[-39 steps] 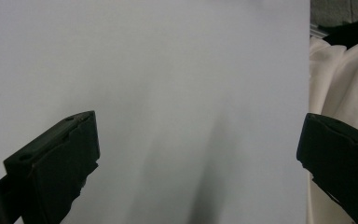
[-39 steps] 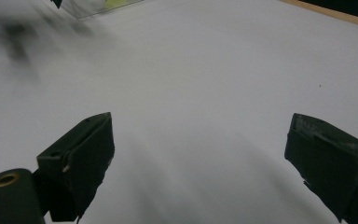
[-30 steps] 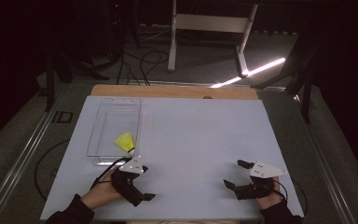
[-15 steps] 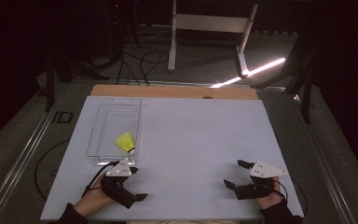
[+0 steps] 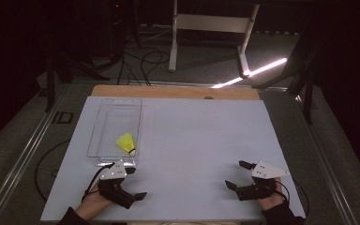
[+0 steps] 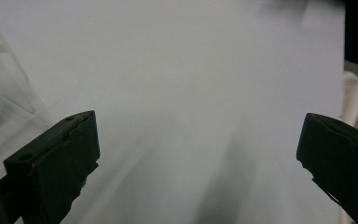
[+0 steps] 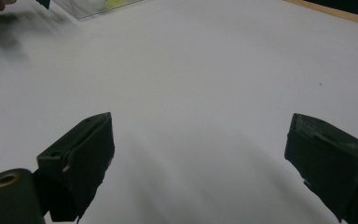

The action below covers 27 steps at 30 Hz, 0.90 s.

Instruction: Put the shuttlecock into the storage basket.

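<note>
Obs: yellow shuttlecock [image 5: 126, 143] lies inside the clear tray [image 5: 104, 112], near its front right corner, cork end toward you and just short of the front wall. The tray sits on the left half of the white table sheet [image 5: 192, 140].

Your left gripper [image 5: 133, 183] rests on the sheet just in front of the tray's near edge, apart from it. Jaws spread wide, nothing between them; the left gripper view looks across bare sheet, with the tray's clear wall [image 6: 9, 88] at its left edge and a white rounded shape behind it, likely the cork, too blurred to confirm.

Your right gripper [image 5: 236, 174] sits near the front right of the sheet, well apart from tray and shuttlecock. Jaws also released and empty; the right gripper view has the tray corner [image 7: 98, 7] far off at top left with a bit of yellow in it.

Judgement: the placing looks done, since the shuttlecock is in the tray and neither tool holds anything. No other loose item on the sheet. What remains, if anything, is parking both hands at the near edge
</note>
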### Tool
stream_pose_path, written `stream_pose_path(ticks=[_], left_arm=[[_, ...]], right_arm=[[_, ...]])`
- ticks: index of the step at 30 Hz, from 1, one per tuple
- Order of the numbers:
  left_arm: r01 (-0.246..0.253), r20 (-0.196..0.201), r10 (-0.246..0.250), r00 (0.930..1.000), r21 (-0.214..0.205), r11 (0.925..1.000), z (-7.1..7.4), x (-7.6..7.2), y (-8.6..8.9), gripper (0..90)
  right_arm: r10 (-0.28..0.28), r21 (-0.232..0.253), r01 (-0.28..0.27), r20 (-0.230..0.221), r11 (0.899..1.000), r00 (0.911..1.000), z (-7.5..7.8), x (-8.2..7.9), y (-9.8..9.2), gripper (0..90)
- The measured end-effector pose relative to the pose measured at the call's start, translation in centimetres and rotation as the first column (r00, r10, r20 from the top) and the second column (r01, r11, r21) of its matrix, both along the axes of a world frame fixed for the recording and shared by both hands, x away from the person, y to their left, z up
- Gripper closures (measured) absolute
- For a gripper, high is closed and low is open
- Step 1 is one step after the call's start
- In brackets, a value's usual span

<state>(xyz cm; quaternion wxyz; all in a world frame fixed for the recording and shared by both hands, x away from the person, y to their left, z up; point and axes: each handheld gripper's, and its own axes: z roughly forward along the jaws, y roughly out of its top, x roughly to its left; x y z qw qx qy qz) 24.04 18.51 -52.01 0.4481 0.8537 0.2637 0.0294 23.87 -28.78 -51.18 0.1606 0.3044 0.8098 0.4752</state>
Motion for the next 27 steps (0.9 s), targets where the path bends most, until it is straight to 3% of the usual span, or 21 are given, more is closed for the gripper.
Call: stream_pose_path(ticks=[10, 27], left_arm=[[-0.049, 0.017, 0.049, 0.9987, 0.0, 0.9988, -0.19, -0.09, 0.07, 0.1], [-0.058, 0.022, 0.059, 0.998, -0.011, 0.9982, -0.25, -0.07, 0.08, 0.1]], right_arm=[[0.004, 0.0, -0.004, -0.004, 1.0, 1.0, -0.11, 0.04, 0.1, 8.3], [0.004, -0.006, -0.005, -0.013, 1.0, 0.9999, -0.28, 0.13, 0.12, 8.3]])
